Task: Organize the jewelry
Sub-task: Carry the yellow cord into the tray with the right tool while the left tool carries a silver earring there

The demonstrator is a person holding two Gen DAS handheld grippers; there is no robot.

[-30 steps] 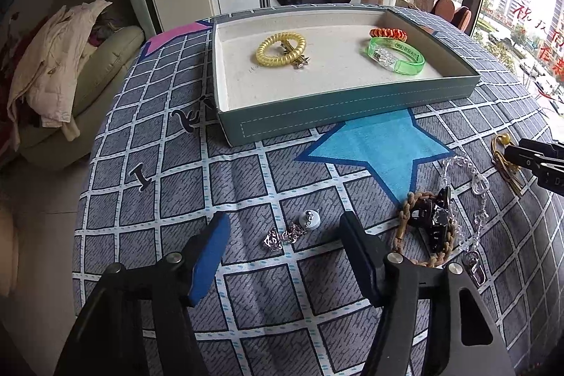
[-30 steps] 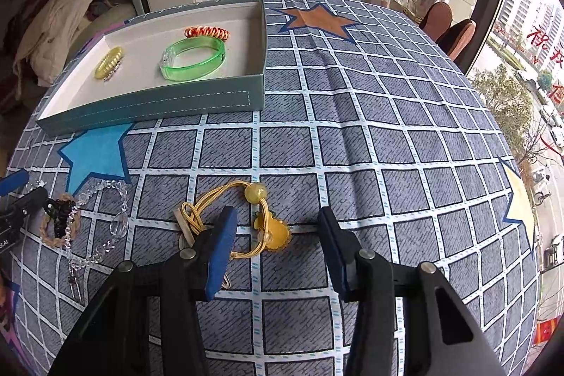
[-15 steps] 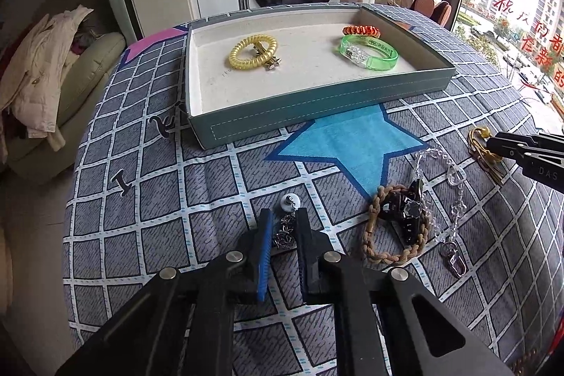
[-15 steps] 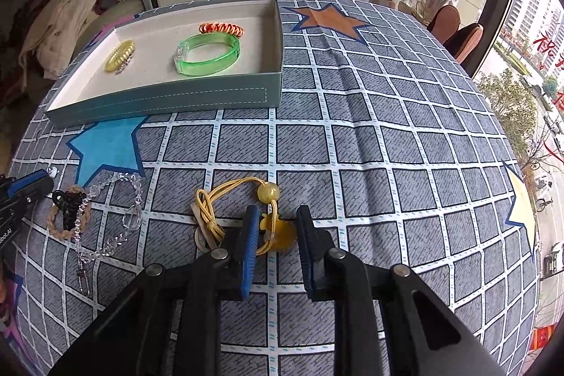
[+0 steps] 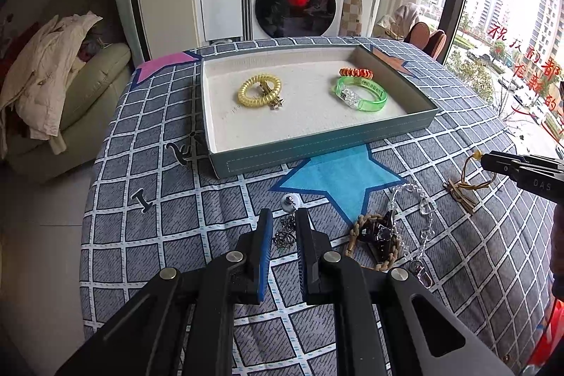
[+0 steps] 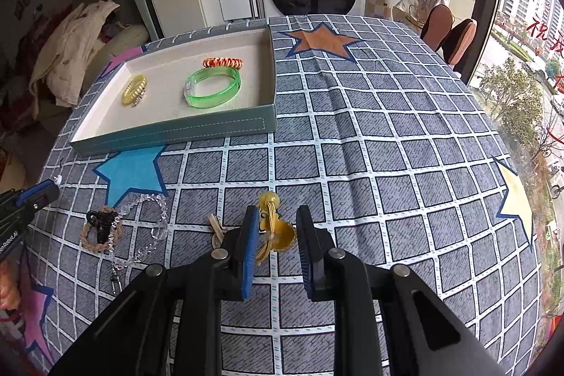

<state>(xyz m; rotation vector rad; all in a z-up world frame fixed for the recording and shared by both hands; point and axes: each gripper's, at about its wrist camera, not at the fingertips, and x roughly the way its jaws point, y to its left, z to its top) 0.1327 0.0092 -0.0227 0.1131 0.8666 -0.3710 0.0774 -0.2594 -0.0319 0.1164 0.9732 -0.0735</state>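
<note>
Beside the braided bracelet [image 5: 373, 244], a crystal chain [image 5: 421, 217] lies tangled.

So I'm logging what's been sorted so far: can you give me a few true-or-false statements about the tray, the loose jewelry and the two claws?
1. The green bangle lies inside the tray. True.
2. The tray holds only one item. False: the yellow coil band and the orange coil band are in it too.
3. The left claw is closed on the silver chain. True.
4. The right claw is empty. False: it grips the yellow cord charm.
5. The braided bracelet is in the tray. False: it lies on the tablecloth.
</note>
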